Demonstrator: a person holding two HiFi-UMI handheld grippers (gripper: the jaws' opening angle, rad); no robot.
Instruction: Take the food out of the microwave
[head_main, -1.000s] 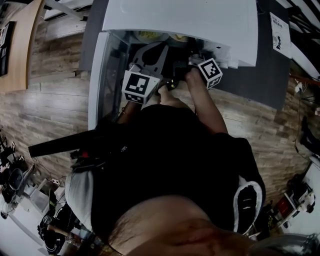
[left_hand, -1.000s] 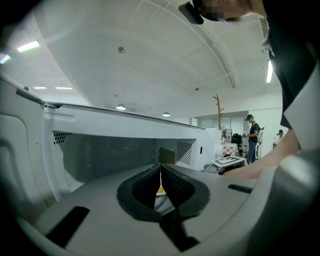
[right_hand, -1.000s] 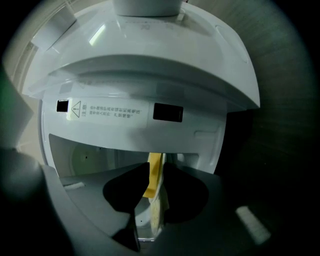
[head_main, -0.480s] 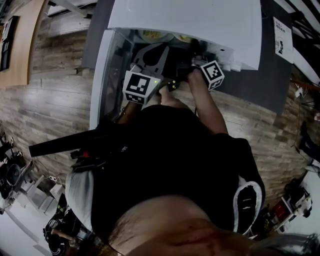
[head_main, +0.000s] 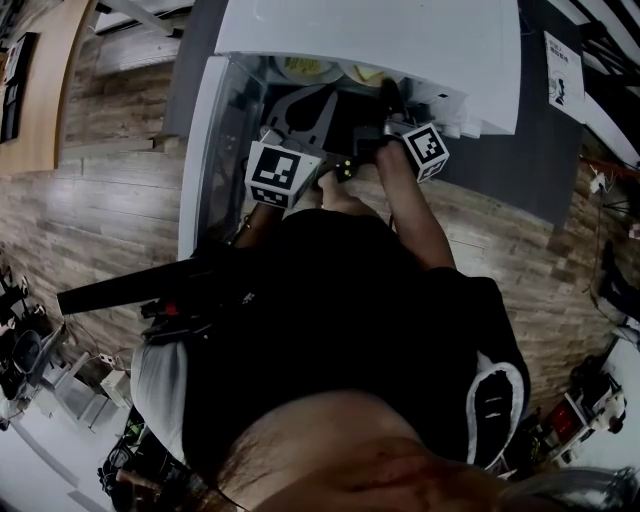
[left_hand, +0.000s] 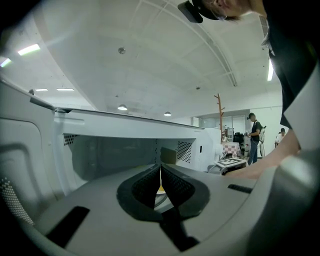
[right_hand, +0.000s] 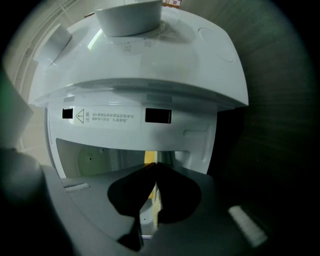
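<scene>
The white microwave stands open, and you've got both grippers in its mouth. Left gripper: fingers pressed together. Right gripper: fingers have just been closing, and now the tips meet. The yellow food sits inside, just beyond your fingertips, showing through the slits.
</scene>
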